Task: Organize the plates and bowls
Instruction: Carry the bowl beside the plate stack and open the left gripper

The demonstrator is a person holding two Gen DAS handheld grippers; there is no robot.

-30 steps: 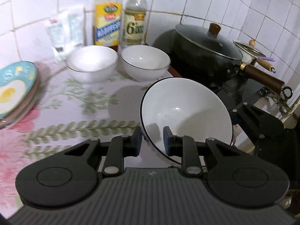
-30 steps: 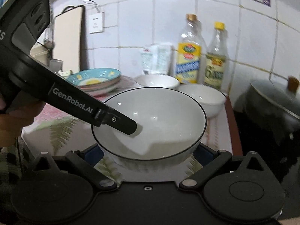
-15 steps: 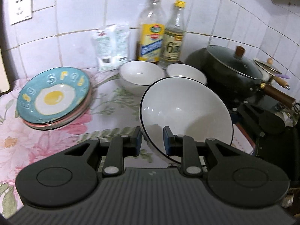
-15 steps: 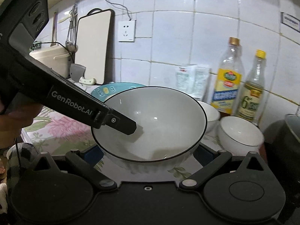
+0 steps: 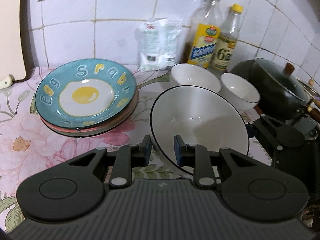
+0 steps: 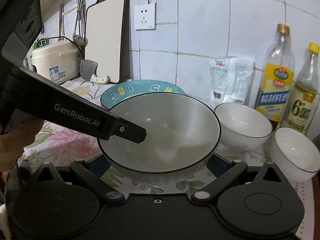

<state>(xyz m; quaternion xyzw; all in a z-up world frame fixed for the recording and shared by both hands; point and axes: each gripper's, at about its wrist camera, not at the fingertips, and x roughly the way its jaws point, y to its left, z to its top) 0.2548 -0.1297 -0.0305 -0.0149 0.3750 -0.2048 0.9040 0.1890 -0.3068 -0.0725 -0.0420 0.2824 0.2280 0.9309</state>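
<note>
A large white bowl with a black rim (image 5: 200, 120) is held above the counter by both grippers. My left gripper (image 5: 162, 150) is shut on its near rim. My right gripper (image 6: 158, 160) is shut across the bowl's body (image 6: 160, 134), its fingertips hidden behind the bowl. The left gripper's finger (image 6: 128, 130) reaches into the bowl in the right wrist view. A stack of plates topped by a blue egg plate (image 5: 86, 96) lies to the left. Two small white bowls (image 5: 196, 78) (image 5: 240, 92) stand behind.
Two bottles (image 5: 204, 40) (image 5: 226, 44) and a white bag (image 5: 158, 44) stand against the tiled wall. A dark lidded pan (image 5: 276, 86) sits on the stove at right. A cutting board (image 6: 106, 44), cleaver (image 6: 90, 74) and rice cooker (image 6: 56, 60) stand at far left.
Both grippers carried the large bowl leftward along the counter, from beside the pan toward the plate stack. The grip on the bowl has not changed.
</note>
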